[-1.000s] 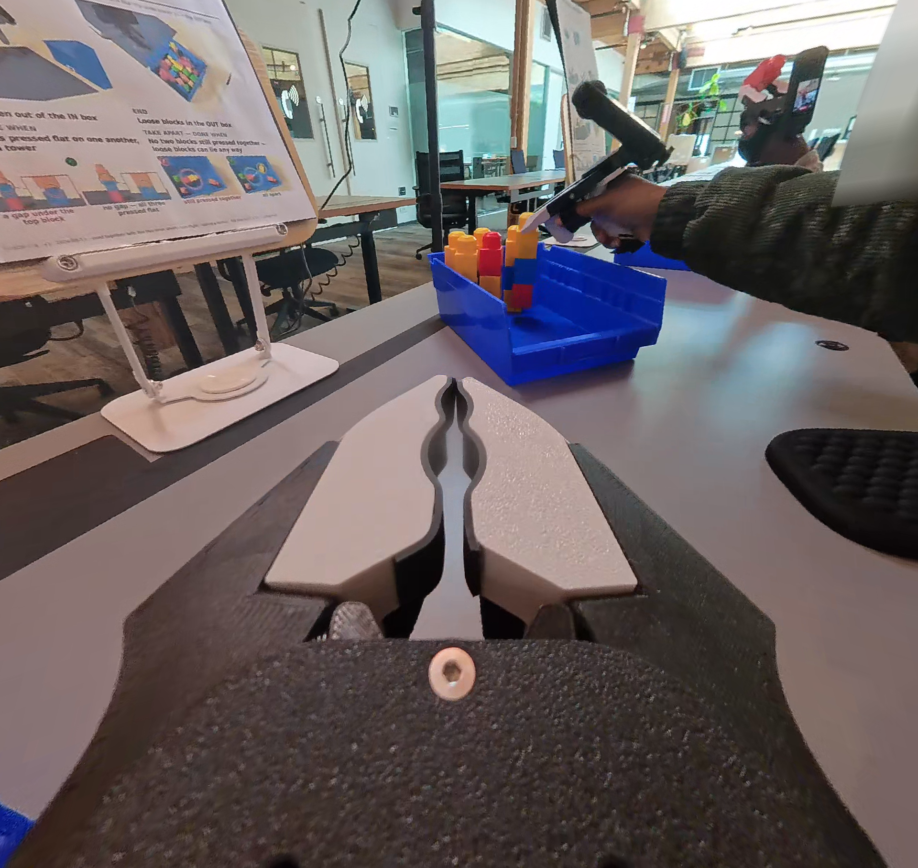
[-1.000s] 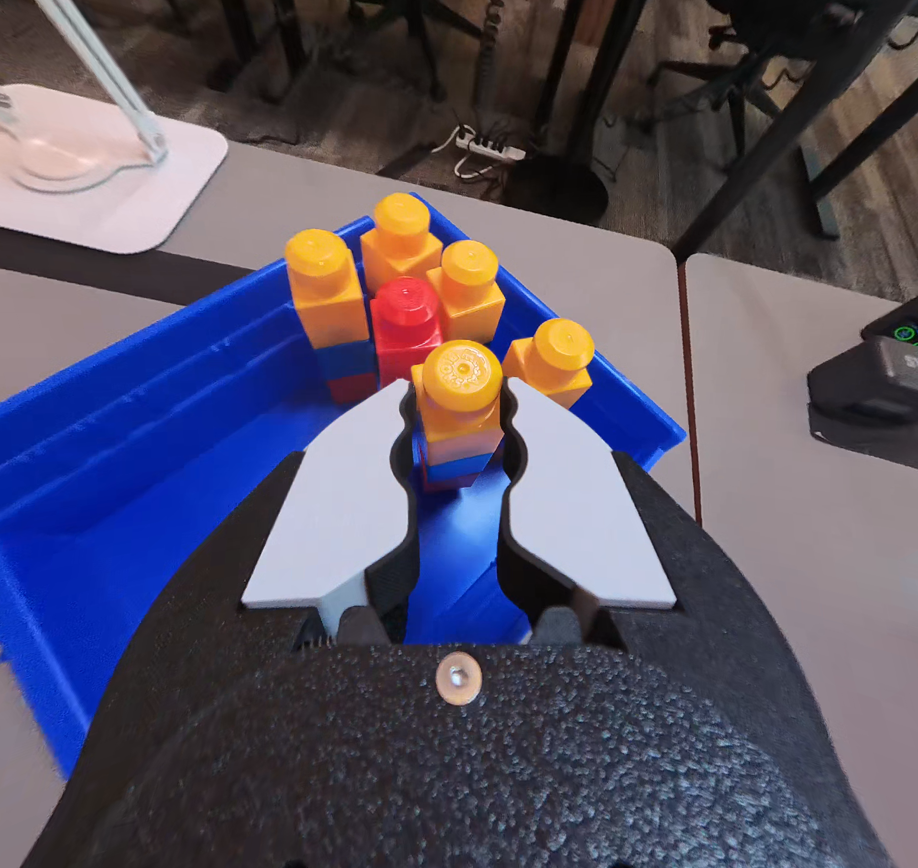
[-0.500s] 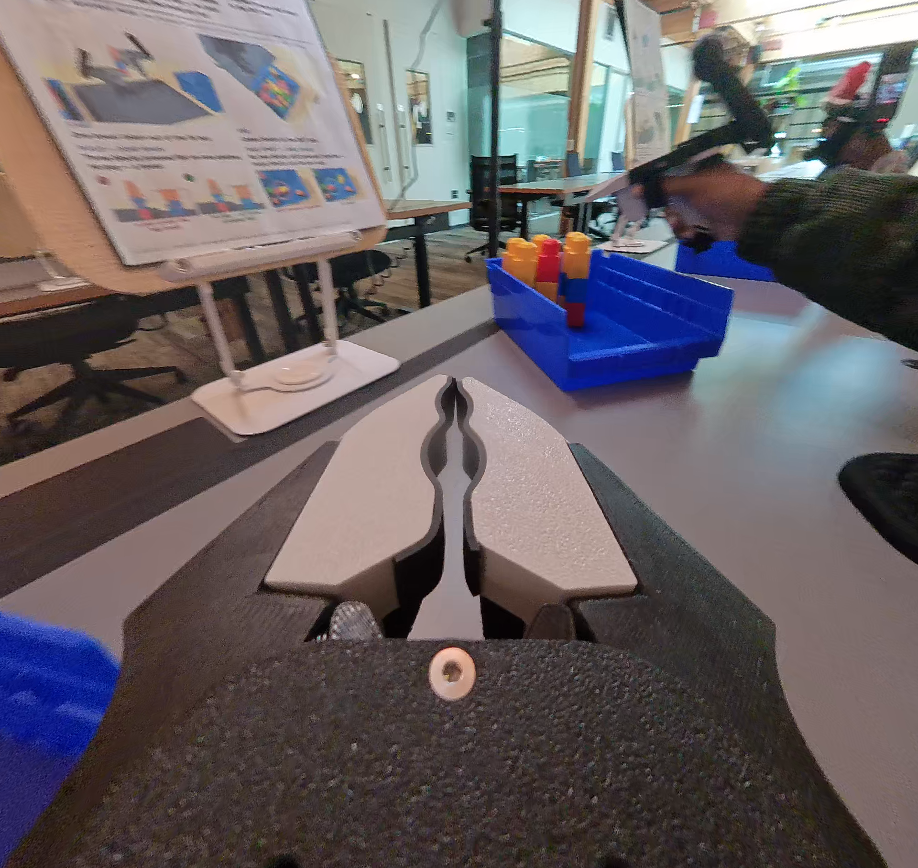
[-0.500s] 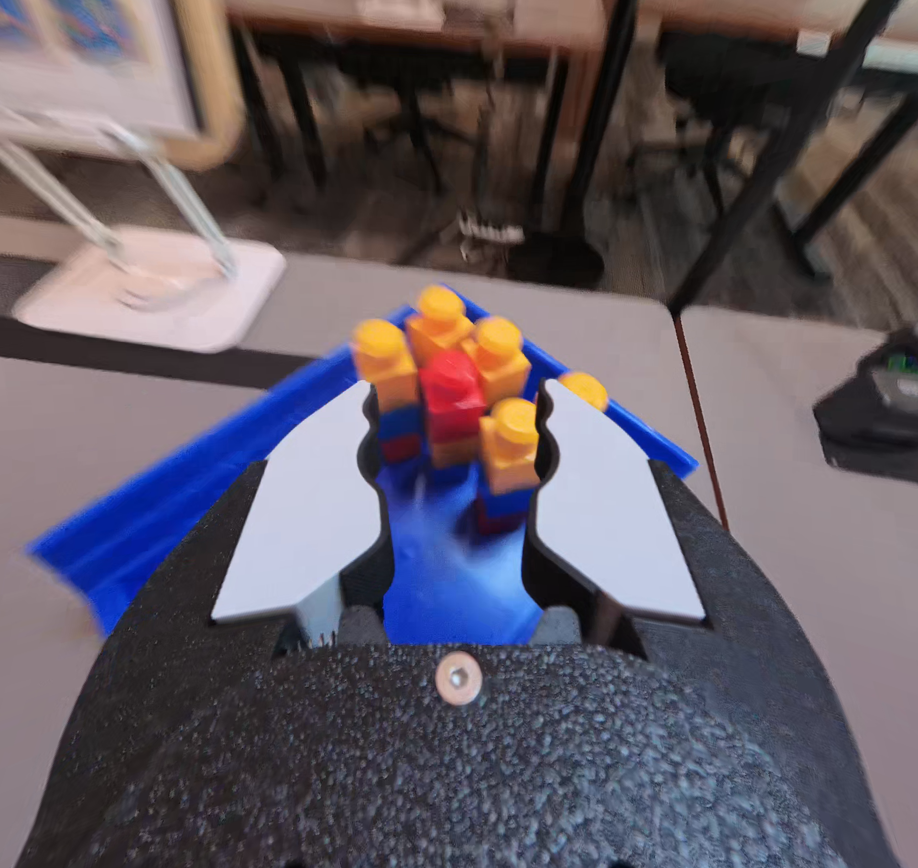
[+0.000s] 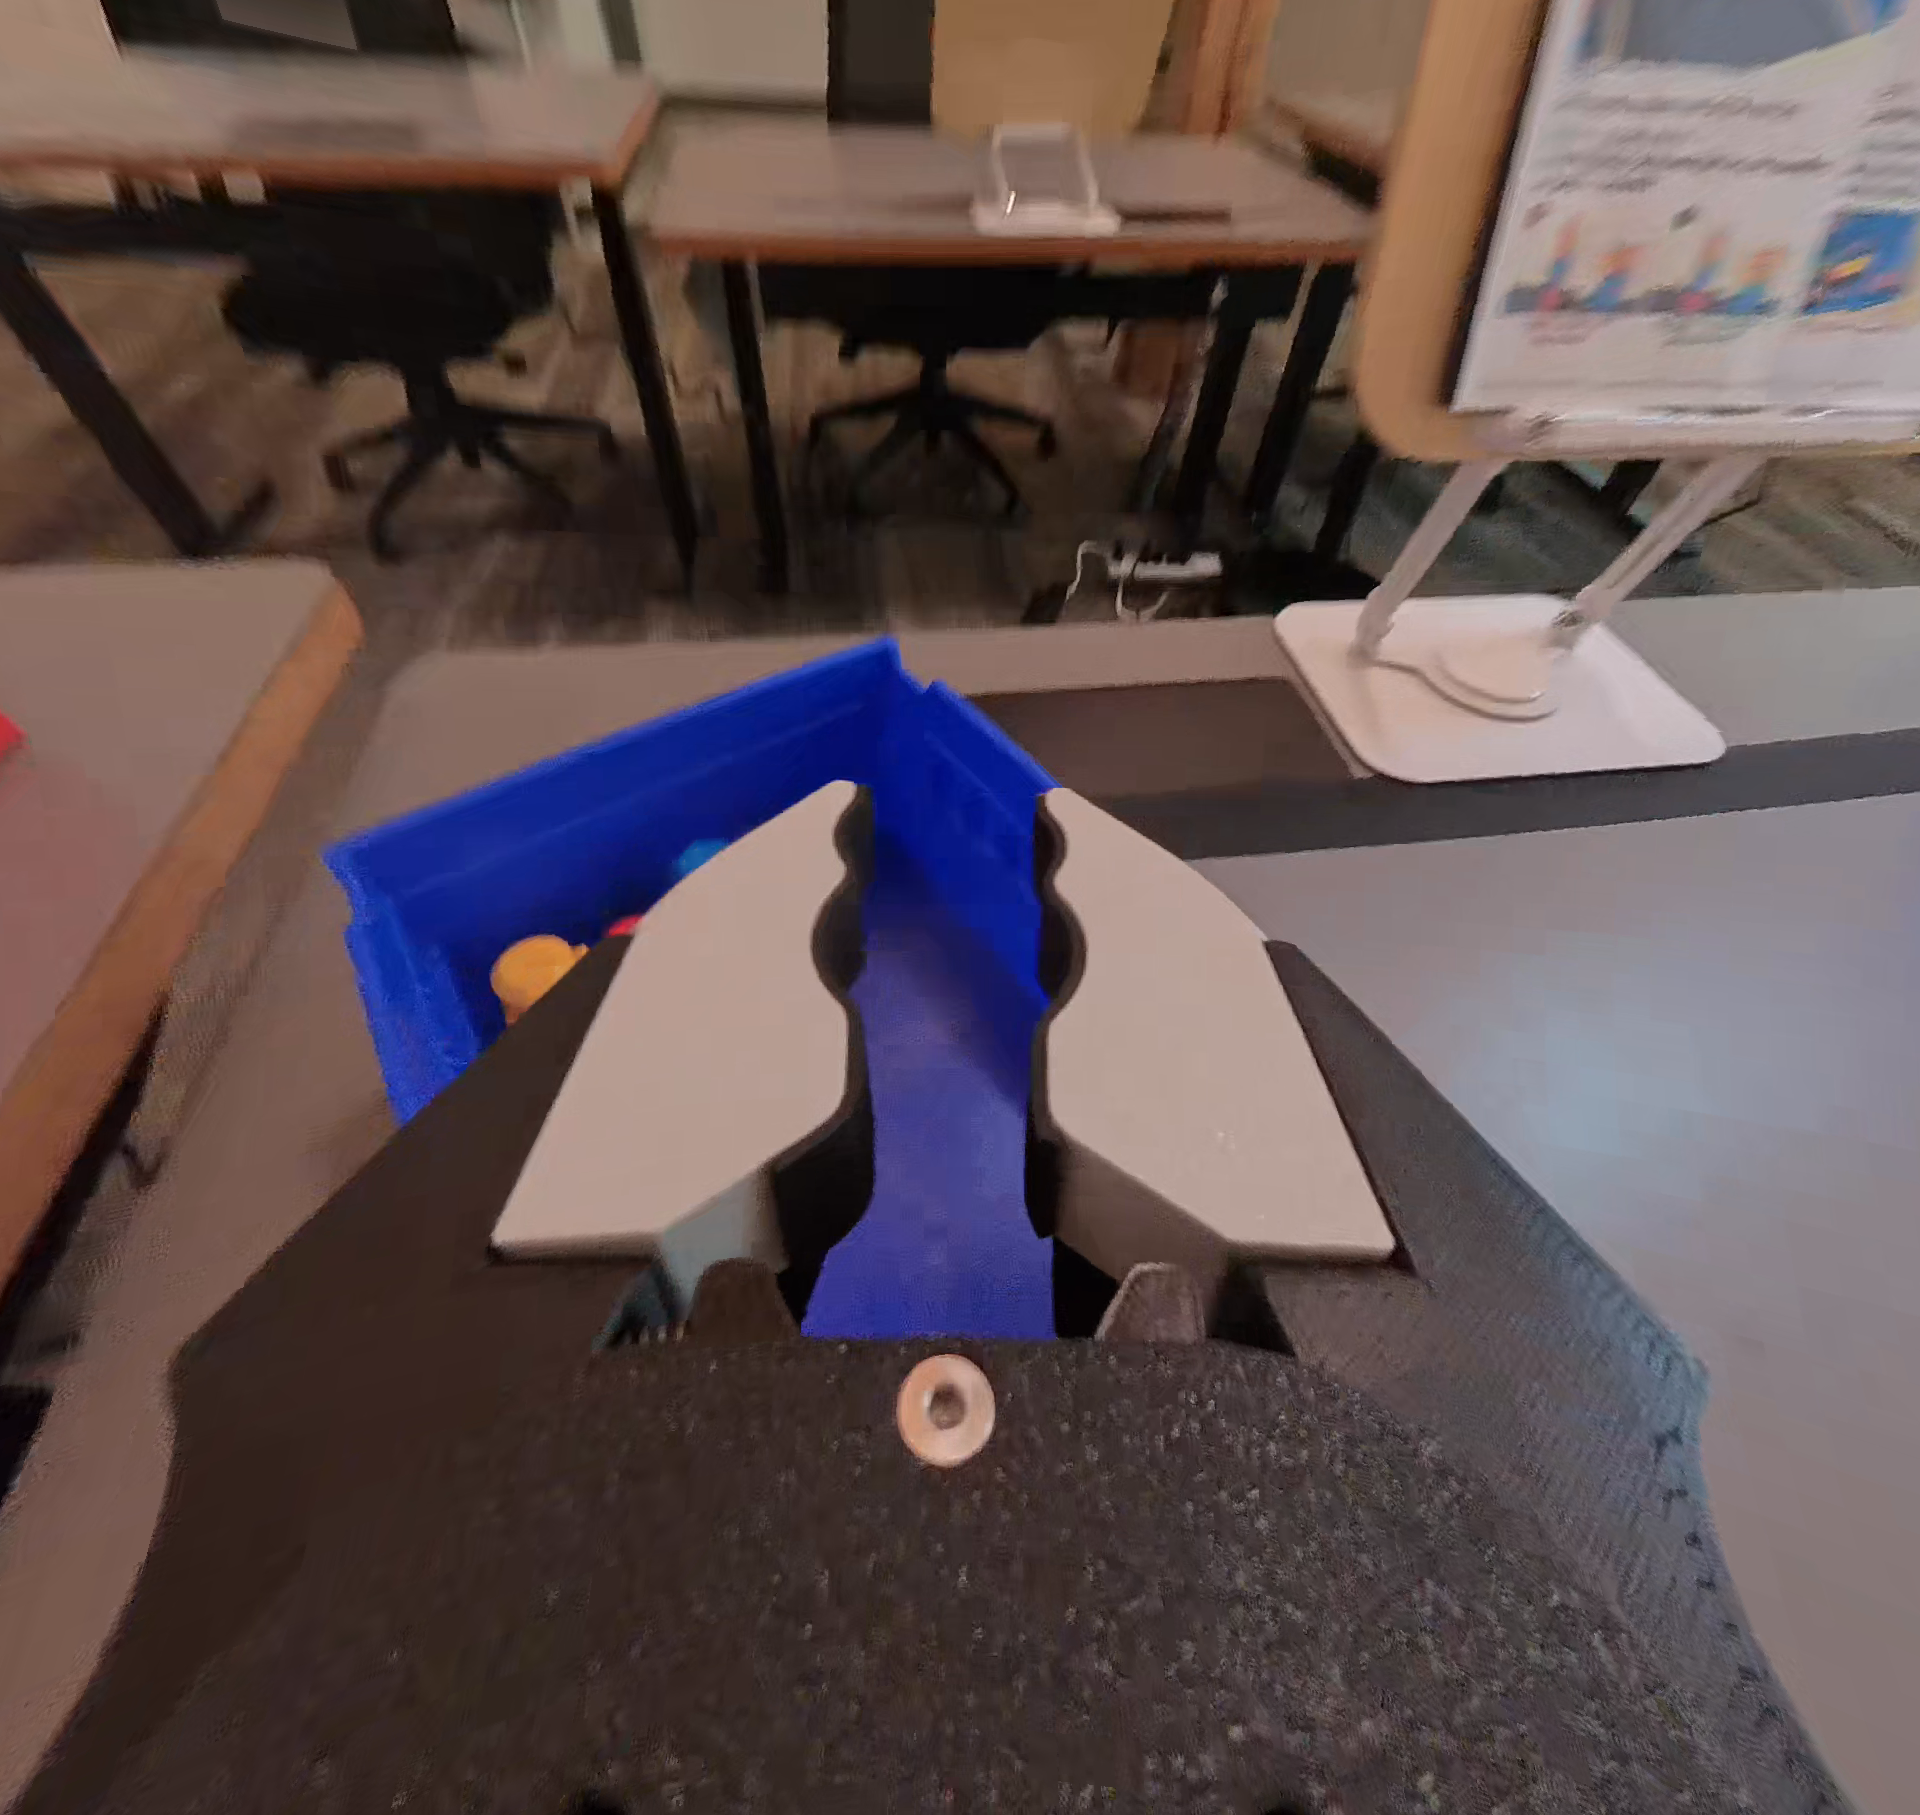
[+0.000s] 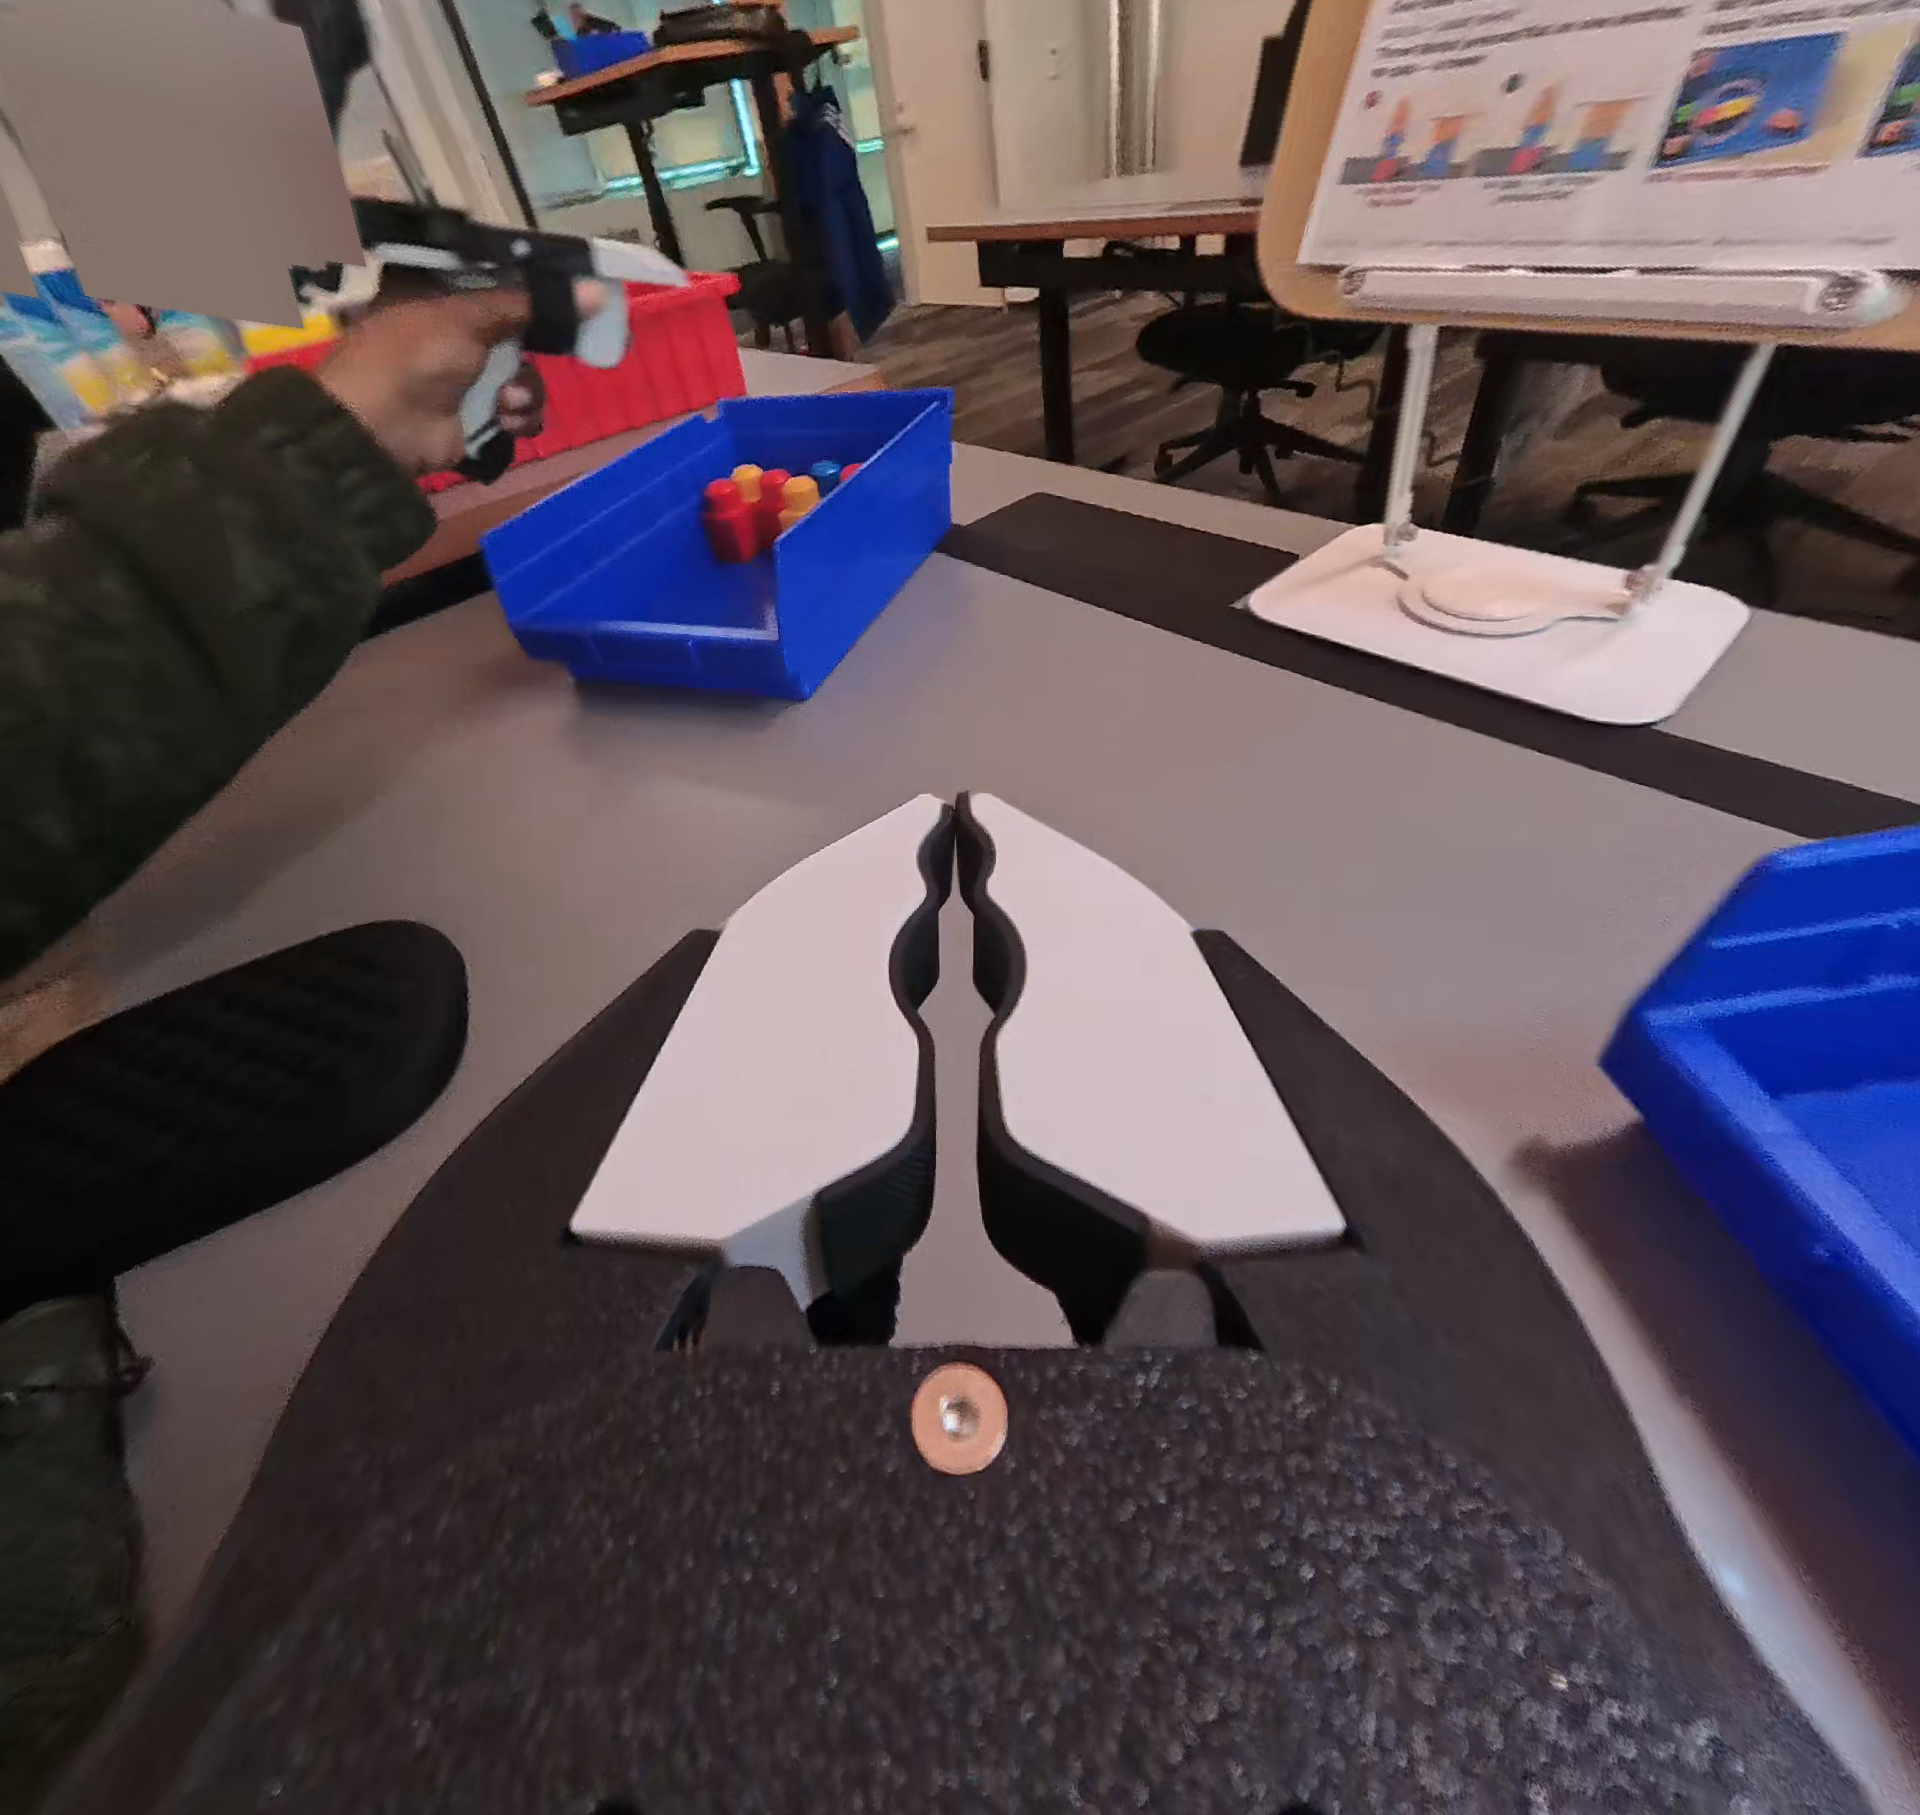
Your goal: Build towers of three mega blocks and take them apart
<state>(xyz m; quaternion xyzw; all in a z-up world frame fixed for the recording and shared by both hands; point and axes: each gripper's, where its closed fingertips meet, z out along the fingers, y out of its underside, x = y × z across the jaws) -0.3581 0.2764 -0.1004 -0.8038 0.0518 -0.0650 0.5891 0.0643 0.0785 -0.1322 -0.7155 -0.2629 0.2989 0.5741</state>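
Left gripper [image 5: 945,809]: fingers apart, empty, over left bin [image 5: 582,830]. Blocks [image 6: 769,508] loose in that bin's far corner; orange block [image 5: 532,970] visible beside left finger. Right gripper [image 6: 956,809]: fingers together, holding nothing, low over bench [image 6: 1143,726]. Second blue bin [image 6: 1808,1059] at right edge. Instruction board stand [image 6: 1507,612] behind.

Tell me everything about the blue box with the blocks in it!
The blue bin looks like shiny plastic, an open-topped tray with straight walls and a lower front lip. It sits flat on the grey table. Red, orange and blue blocks stand clustered in its far corner. The open left gripper hovers over it.
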